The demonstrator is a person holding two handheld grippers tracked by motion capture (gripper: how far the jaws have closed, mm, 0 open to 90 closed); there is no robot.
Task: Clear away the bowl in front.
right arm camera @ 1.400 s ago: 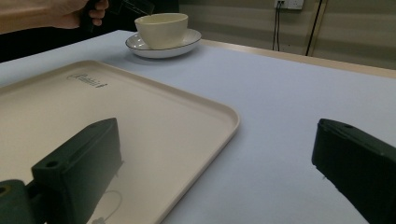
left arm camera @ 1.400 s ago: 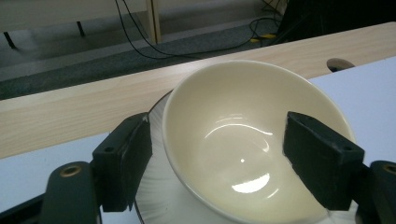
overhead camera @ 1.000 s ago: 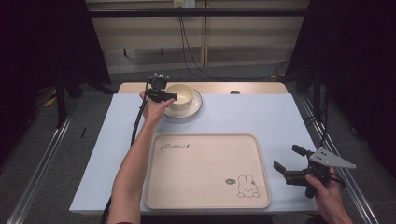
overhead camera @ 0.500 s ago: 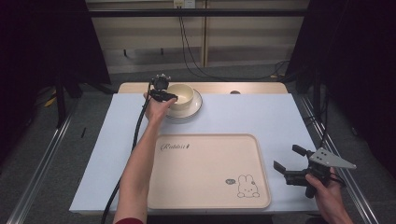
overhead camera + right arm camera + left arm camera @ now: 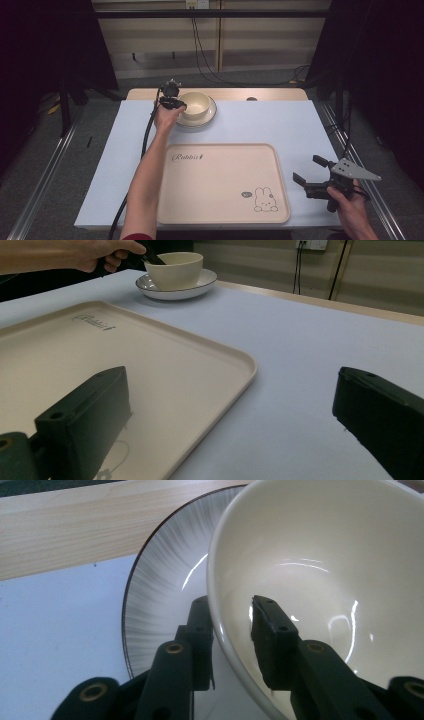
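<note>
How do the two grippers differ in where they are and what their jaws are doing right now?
The left gripper is at the table's far side, at the cream bowl; the right gripper sits at the near right, beside the tray. The left gripper's jaws straddle the bowl's rim, one inside and one outside, while the right gripper's jaws stand wide apart around nothing. Both are hand-held with black jaws.

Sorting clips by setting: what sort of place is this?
Probably a recording lab, not a kitchen: dark curtains flank the table, cables run down the back wall, and metal rails line the floor.
</note>
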